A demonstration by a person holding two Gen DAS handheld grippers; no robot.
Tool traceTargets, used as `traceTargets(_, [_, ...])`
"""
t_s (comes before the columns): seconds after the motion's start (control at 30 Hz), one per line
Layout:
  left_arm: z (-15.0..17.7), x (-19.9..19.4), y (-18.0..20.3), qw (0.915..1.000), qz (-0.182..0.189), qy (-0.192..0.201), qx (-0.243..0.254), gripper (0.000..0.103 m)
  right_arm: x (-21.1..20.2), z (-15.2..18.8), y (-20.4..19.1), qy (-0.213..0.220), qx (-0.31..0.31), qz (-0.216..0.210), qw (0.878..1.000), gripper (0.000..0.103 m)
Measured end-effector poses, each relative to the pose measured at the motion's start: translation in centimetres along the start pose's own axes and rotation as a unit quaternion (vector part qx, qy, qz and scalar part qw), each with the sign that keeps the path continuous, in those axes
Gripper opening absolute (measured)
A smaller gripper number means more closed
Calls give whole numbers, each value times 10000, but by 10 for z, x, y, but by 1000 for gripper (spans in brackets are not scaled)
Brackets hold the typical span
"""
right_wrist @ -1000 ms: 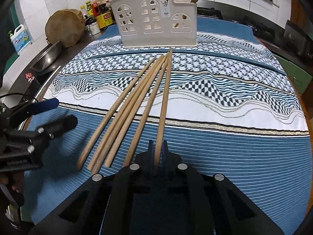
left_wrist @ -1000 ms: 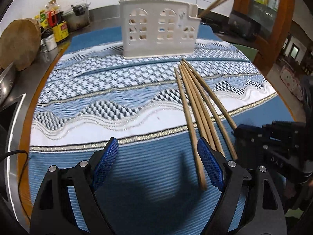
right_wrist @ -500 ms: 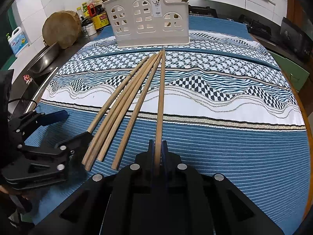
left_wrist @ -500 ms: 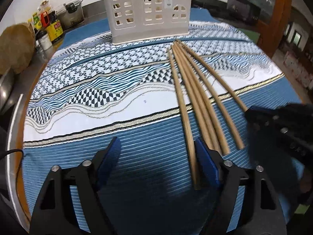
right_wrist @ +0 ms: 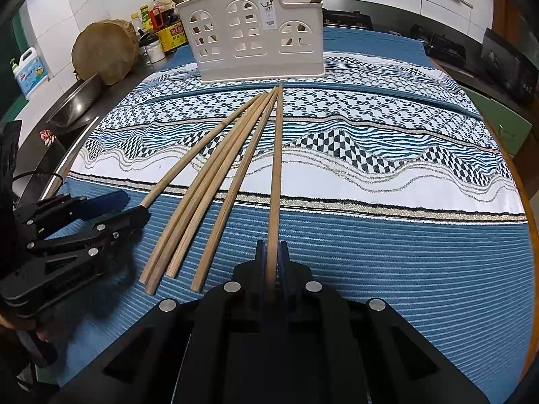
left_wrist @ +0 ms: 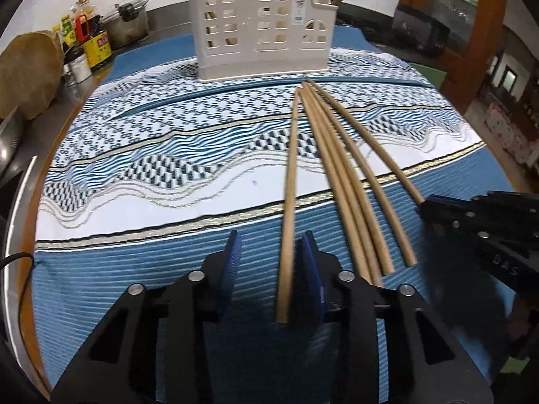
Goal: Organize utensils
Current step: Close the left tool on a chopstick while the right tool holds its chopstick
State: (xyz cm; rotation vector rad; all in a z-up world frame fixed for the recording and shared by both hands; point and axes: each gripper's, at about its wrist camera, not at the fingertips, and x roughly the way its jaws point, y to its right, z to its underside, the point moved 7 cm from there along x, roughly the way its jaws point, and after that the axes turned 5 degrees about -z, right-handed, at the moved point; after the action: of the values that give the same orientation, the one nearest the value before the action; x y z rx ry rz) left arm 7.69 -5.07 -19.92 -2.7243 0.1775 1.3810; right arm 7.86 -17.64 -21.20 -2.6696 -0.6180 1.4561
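My right hand-held gripper [right_wrist: 272, 256] is clenched on the rightmost chopstick [right_wrist: 276, 175], its far tip near the white utensil holder [right_wrist: 252, 33]. My left hand-held gripper [left_wrist: 269, 245] is closing, the leftmost chopstick [left_wrist: 290, 185] between its blue pads, not yet pinched. Four more chopsticks [right_wrist: 209, 188] lie fanned on the patterned cloth [right_wrist: 404, 168].

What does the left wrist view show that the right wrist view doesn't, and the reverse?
Only the left wrist view: the left gripper from behind, jaws closing around the leftmost chopstick with a gap on one side, and a wooden cabinet at right.

Only the right wrist view: the right gripper shut on the rightmost chopstick, and a detergent bottle at far left.

Both: the white holder, the patterned cloth, and three loose chopsticks between the grippers.
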Motion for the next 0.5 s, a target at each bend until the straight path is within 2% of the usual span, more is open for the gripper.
traceTargets(0.2, [0, 2, 4, 9997, -32, 124, 218, 30, 1, 0, 0, 18, 11, -4, 10000, 8])
traceTargets(0.27, [-2, 3, 6, 9994, -24, 151, 302, 22, 1, -1, 0, 23, 7, 3, 10000, 7])
traceTargets(0.33, [-5, 4, 4, 9995, -34, 128, 297, 9, 1, -1, 0, 32, 9, 3, 10000, 7])
traceTargets(0.5, [-10, 5, -2, 9998, 125, 96, 135, 6, -7, -5, 1, 137, -43, 60, 9999, 7])
